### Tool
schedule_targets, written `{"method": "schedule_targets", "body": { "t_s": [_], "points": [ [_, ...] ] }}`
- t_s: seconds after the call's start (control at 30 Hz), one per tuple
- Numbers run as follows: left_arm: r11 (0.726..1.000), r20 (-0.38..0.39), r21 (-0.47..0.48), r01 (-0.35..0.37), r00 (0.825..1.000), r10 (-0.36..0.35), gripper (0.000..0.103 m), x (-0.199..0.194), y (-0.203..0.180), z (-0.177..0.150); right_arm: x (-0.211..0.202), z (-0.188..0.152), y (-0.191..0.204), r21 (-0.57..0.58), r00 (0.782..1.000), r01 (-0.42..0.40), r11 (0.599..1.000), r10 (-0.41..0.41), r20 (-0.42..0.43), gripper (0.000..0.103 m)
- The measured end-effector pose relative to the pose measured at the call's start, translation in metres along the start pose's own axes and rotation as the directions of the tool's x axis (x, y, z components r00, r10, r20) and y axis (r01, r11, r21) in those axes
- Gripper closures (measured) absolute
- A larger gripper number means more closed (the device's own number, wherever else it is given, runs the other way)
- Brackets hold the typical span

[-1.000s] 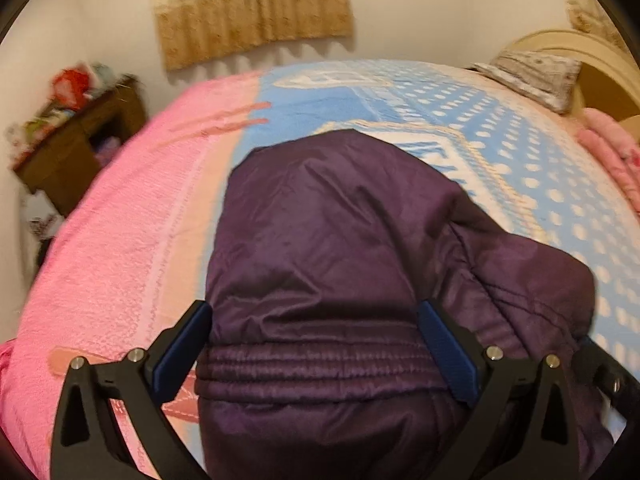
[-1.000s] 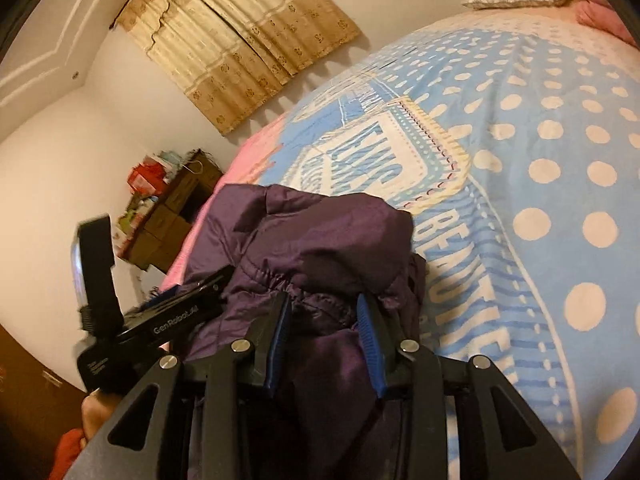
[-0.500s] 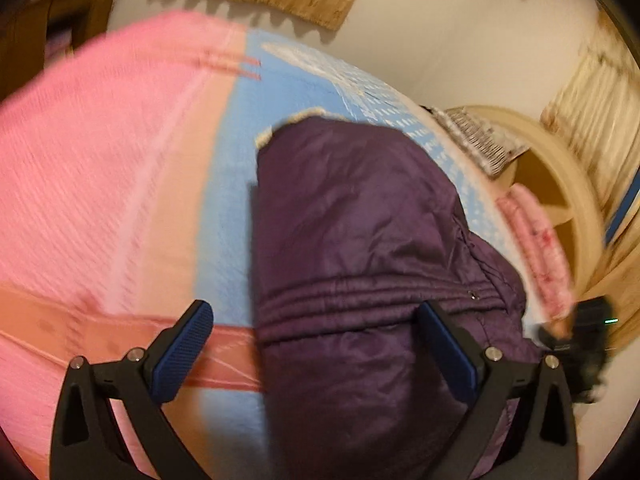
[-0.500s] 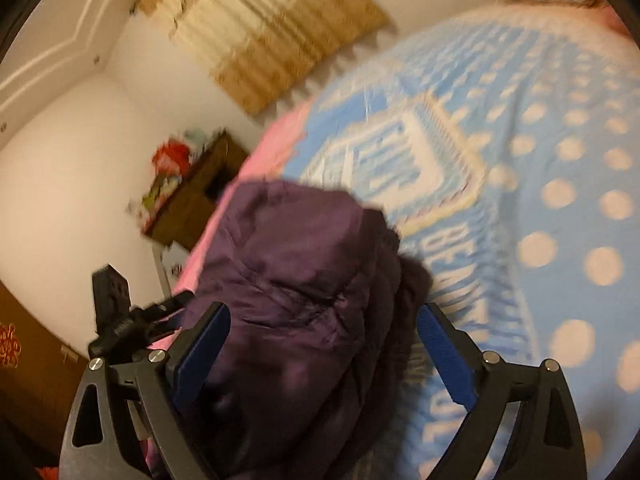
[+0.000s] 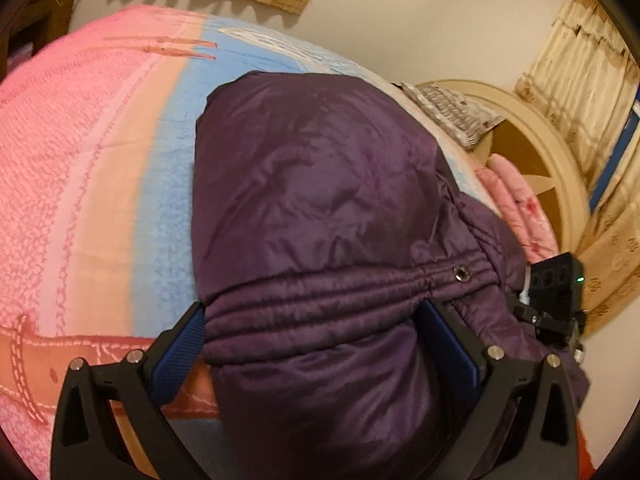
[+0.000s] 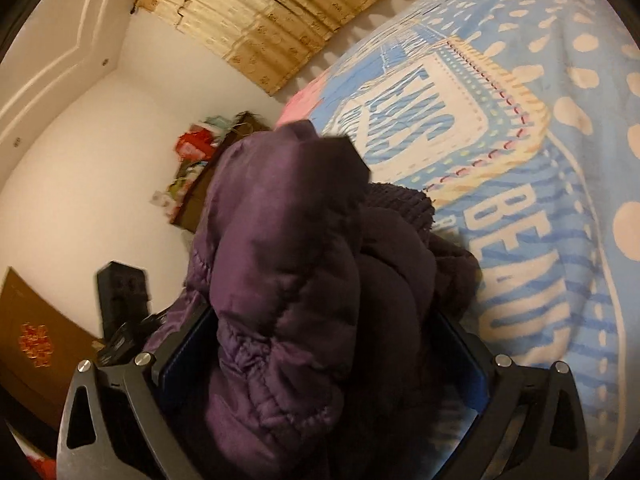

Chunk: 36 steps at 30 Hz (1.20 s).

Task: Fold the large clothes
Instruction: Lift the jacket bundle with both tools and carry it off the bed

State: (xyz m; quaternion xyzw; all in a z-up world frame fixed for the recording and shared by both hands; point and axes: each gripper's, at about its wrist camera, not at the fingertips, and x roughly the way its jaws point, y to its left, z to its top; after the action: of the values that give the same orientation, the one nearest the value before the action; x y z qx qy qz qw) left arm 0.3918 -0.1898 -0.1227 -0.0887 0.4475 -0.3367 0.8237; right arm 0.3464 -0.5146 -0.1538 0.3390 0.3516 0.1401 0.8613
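Since a second ago, right gripper (image 6: 320,364) let go. Now both wide apart around purple jacket (image 5: 320,200), left gripper (image 5: 316,344) too. At 3 o'clock, puffy fold could spring back up.

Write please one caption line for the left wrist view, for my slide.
Open left gripper straddling the elastic hem of a folded purple padded jacket on a pink-and-blue bed blanket.

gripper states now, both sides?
Left gripper: open, purple jacket between its fingers.
Right gripper: open, jacket between its fingers too.
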Motion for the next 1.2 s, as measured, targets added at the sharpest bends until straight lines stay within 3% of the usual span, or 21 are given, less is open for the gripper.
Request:
{"method": "schedule_targets", "body": {
  "t_s": [0.1,0.17,0.2,0.3,0.43,0.53,0.63,0.73,0.77,0.8,0.87,1.03,1.2],
  "points": [
    [0.998,0.028,0.037,-0.055,0.998,0.054,0.011,-0.007,-0.007,-0.003,0.004,-0.001,0.009,0.008,0.999,0.036,0.999,-0.036,-0.019,0.005],
    [0.994,0.056,0.069,-0.082,0.995,0.078,0.022,-0.017,-0.015,-0.004,0.0,-0.005,0.013,0.036,0.999,0.014,0.999,-0.013,-0.033,0.017],
    [0.992,0.069,0.084,-0.097,0.993,0.092,0.027,-0.023,-0.021,-0.006,-0.003,-0.008,0.016,0.044,0.999,0.004,0.999,-0.003,-0.038,0.019],
    [0.987,0.07,0.103,-0.122,0.991,0.115,0.031,-0.043,-0.036,-0.014,-0.019,-0.025,0.038,0.031,0.998,-0.021,0.999,0.023,-0.066,0.025],
    [0.985,0.012,0.11,-0.134,0.991,0.134,0.032,-0.085,-0.037,-0.037,-0.046,-0.062,0.055,0.094,0.983,-0.139,0.986,0.149,-0.106,0.03],
    [0.97,-0.058,0.124,-0.21,0.974,0.219,0.032,-0.122,-0.038,-0.075,-0.059,-0.099,0.068,0.103,0.965,-0.18,0.978,0.196,-0.172,0.03],
    [0.967,-0.09,0.114,-0.23,0.966,0.24,0.028,-0.138,-0.024,-0.111,-0.069,-0.142,0.078,0.098,0.947,-0.21,0.973,0.228,-0.226,0.03],
    [0.967,-0.065,0.054,-0.247,0.966,0.25,0.013,-0.135,0.0,-0.124,-0.073,-0.164,0.085,0.044,0.956,-0.189,0.981,0.194,-0.219,0.03],
    [0.961,-0.043,0.051,-0.273,0.96,0.275,0.003,-0.134,0.003,-0.126,-0.072,-0.166,0.086,0.036,0.963,-0.178,0.983,0.182,-0.201,0.026],
    [0.952,-0.026,0.056,-0.3,0.953,0.302,0.0,-0.13,0.006,-0.125,-0.07,-0.166,0.085,0.04,0.968,-0.166,0.985,0.171,-0.182,0.023],
    [0.951,-0.008,0.065,-0.303,0.953,0.304,0.0,-0.123,0.008,-0.123,-0.064,-0.169,0.081,0.056,0.981,-0.123,0.991,0.13,-0.143,0.012],
    [0.963,0.011,0.041,-0.266,0.964,0.266,0.0,-0.114,0.015,-0.122,-0.062,-0.176,0.076,0.049,0.989,-0.119,0.992,0.123,-0.088,0.011],
    [0.959,0.073,0.091,-0.268,0.962,0.262,0.019,-0.125,0.004,-0.138,-0.068,-0.192,0.091,0.032,0.995,-0.074,0.997,0.076,-0.057,0.014]
  ]
}}
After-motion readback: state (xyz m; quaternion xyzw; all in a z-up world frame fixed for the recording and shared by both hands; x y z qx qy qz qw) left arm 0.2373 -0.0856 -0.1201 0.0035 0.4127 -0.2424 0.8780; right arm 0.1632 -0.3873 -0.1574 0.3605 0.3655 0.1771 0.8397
